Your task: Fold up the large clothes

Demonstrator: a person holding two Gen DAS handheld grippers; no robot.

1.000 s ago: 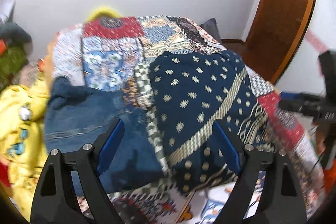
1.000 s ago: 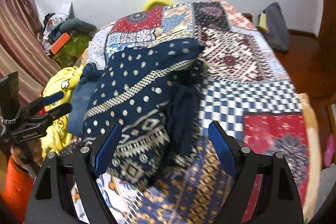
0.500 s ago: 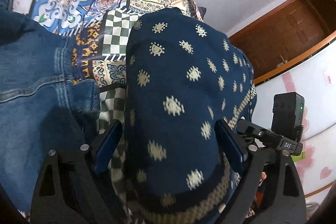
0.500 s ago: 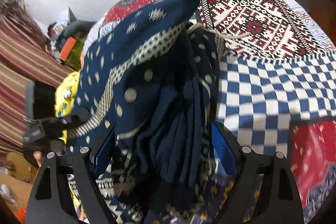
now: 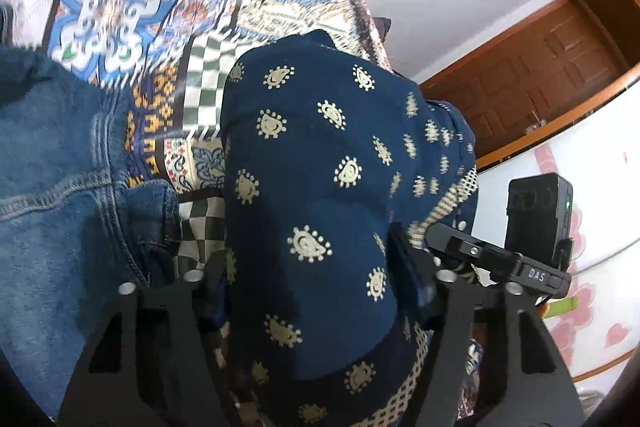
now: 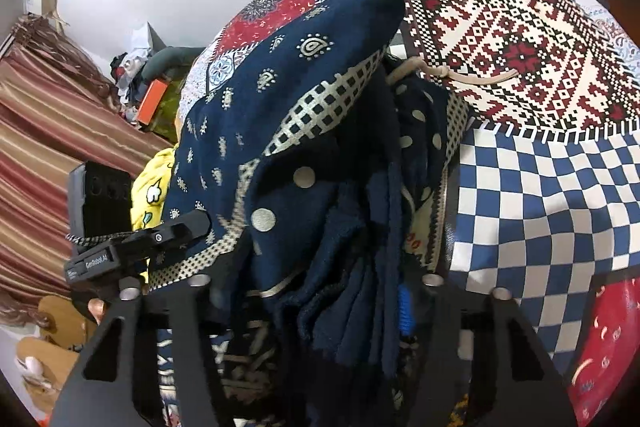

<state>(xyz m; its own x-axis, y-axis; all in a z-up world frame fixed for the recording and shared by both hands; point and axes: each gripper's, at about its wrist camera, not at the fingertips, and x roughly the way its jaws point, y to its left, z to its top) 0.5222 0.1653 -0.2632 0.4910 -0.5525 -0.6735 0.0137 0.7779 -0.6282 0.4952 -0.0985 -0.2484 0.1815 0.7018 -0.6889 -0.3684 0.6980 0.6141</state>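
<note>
A: Left wrist view first. What has changed?

B: A second ago the left gripper (image 5: 310,287) hung back from the bed with its jaws wide and nothing in them. Now it is down at the near edge of the patchwork bedspread (image 5: 120,11), and its jaws have just been closing with the folded navy patterned garment (image 5: 320,187) between them. Both fingers sit tight against the cloth's two sides, so I judge it a grip on the bundle's near end, at a middling width.

A: And beside it?

B: The blue jeans (image 5: 60,187) lie just beside the garment towards the bed's left side, untouched, a strip of bedspread showing between them. At the right, the other gripper's body carries letters, perhaps "DAS"; too blurred to be sure.

A: Right wrist view?

B: Same story. The right gripper (image 6: 310,291) was wide and clear of the pile; its jaws have just been closing, and the garment's bunched, layered edge now fills the gap. Clamped on it, I judge. A pale drawstring (image 6: 452,77) trails onto the red-and-white patch.

A: What does it mean for the task?

B: Both claws hold the near end, so lifting or moving the folded bundle looks next.

A: Any writing there?

B: A label on the left gripper's body, seen at the left edge; not legible.
</note>
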